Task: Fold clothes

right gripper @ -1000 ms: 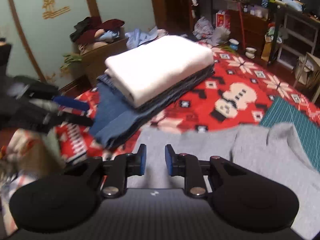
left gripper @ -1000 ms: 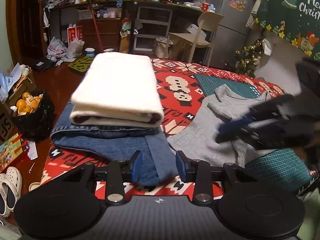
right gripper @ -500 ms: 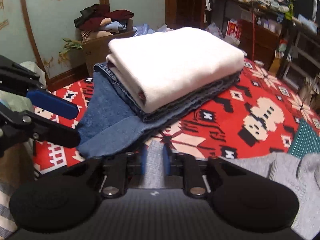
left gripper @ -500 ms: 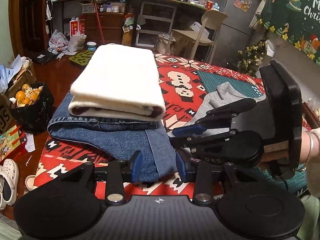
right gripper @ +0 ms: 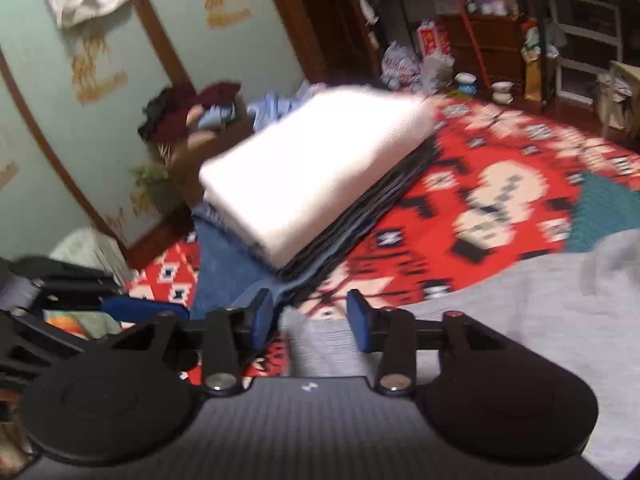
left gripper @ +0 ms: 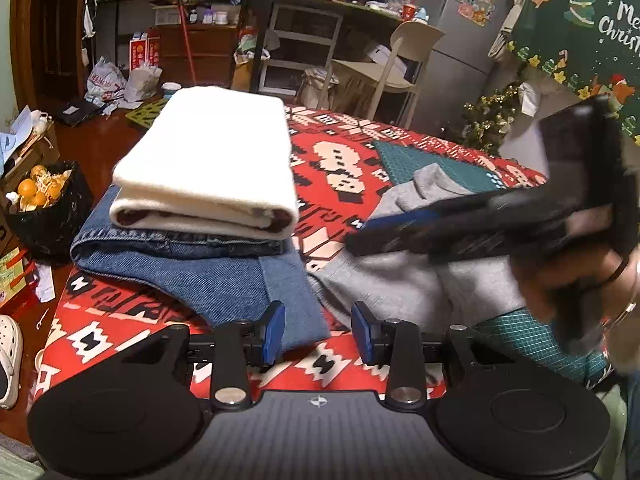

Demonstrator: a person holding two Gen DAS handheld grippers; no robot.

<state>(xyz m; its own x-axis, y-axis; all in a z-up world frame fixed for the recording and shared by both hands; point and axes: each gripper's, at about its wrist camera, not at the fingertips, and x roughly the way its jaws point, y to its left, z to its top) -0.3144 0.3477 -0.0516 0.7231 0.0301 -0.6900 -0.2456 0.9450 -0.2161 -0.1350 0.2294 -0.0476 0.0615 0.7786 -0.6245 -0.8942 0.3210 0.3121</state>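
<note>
Since half a second ago, the right gripper [right gripper: 308,316] has let go of the grey fabric it pinched and its jaws now stand wide, with the edge of the grey sweatshirt [right gripper: 520,320] lying loose below them; in the left wrist view the same gripper [left gripper: 460,224] has swung up and to the right, blurred, with the person's hand [left gripper: 576,280] behind it. The left gripper [left gripper: 318,330] has kept its jaws wide and holds nothing, hovering over the near corner of the folded jeans [left gripper: 224,276]. A red patterned cloth [left gripper: 120,320] covers the tabletop, and a green cutting mat [left gripper: 404,160] lies on it partly under the sweatshirt. A folded white garment [left gripper: 216,160] rests on top of the jeans at the left of the cloth, and the sweatshirt lies just beside that stack, spread and rumpled. Only the left wrist view shows the beige chair [left gripper: 400,60], the refrigerator [left gripper: 452,20], the small tinsel tree [left gripper: 488,120] and a green wall hanging [left gripper: 592,32] reading "Me… Chris…", cut off at the frame edge. Only the right wrist view shows the pale green wall with gold motifs [right gripper: 92,72] and a box heaped with dark clothes [right gripper: 192,112].
</note>
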